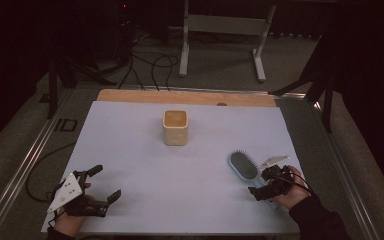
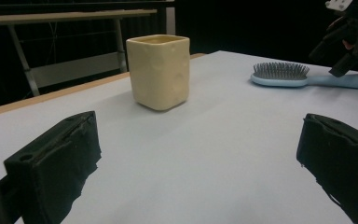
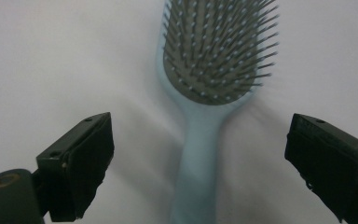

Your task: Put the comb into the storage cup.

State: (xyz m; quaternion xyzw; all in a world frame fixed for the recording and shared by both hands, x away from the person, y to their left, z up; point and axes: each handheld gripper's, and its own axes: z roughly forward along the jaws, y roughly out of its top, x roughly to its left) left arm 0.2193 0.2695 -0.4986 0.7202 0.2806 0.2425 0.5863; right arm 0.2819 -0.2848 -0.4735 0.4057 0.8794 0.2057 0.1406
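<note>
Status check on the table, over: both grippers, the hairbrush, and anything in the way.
Right gripper open, jaws either side of the blue hairbrush handle, not gripping. Left gripper open, nothing between its jaws. Brush flat, bristles up. Yellow cup stands apart, mid-table; nothing in the way.

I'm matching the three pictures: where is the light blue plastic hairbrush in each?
High view: light blue plastic hairbrush at lower right, by the right gripper.
Left gripper view: upper right.
Right gripper view: centre, handle running down between the open jaws.
Shared landmark: white table sheet.
</note>
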